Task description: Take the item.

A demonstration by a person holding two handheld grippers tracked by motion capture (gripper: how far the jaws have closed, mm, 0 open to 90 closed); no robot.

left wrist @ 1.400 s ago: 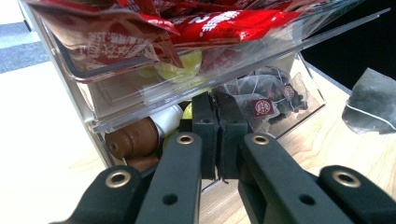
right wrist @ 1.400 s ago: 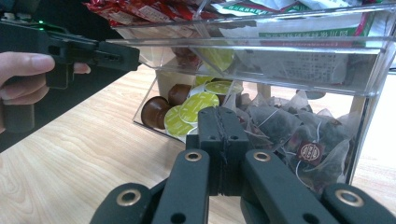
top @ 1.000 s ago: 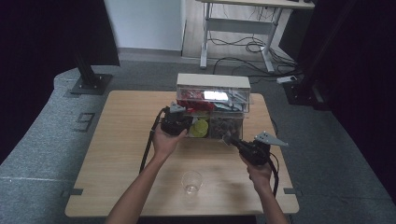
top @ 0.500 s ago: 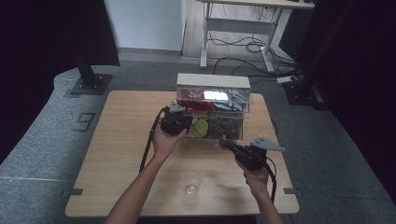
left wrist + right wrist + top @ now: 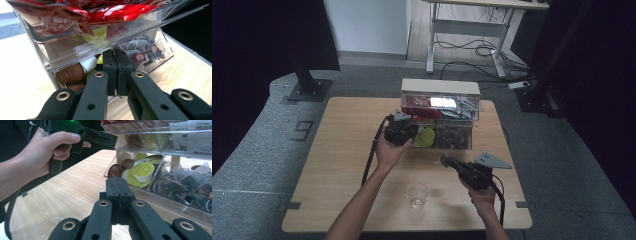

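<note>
Wooden table (image 5: pixel 347 150): clear organizer (image 5: pixel 439 117), red packets' print unreadable; left gripper (image 5: pixel 115 65), right gripper (image 5: pixel 117 192) closed, empty.

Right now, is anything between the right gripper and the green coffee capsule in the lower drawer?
Yes. The drawer's clear front wall stands between the right gripper and the green coffee capsule.

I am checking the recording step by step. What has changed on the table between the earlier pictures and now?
The right gripper has moved left, toward the middle of the table, jaws shut and empty. The left gripper stayed at the clear organizer box, jaws shut. The plastic cup and the box did not move. Nothing was picked up or released.
</note>
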